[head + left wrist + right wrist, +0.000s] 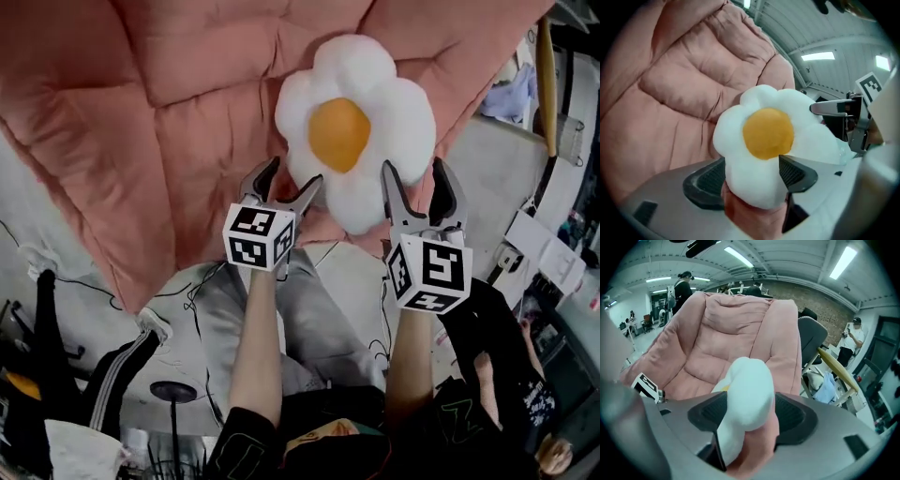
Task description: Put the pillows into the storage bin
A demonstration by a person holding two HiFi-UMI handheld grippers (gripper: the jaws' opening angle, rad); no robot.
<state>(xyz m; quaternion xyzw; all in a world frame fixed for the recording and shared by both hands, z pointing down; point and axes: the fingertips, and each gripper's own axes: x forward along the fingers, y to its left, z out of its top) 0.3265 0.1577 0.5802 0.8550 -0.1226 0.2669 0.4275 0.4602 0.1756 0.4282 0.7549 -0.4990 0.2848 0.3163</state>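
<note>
A: What's the left gripper (295,173) doing?
B: Its jaws are standing wide apart, with a white petal sitting between them, unsqueezed. The right gripper (412,169) is also gaping wide, with the pillow's edge sitting between its pads.
A: And the pillow?
B: The flower pillow (375,103) is showing puffy white petals and an orange-yellow centre (339,131), like a fried egg. It's lying on the pink quilted cushion (169,112).

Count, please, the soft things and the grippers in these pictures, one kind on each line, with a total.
Flower pillow, white with a yellow centre: 1
Pink quilted pad: 1
Grippers: 2, the left gripper and the right gripper
Total: 4
</note>
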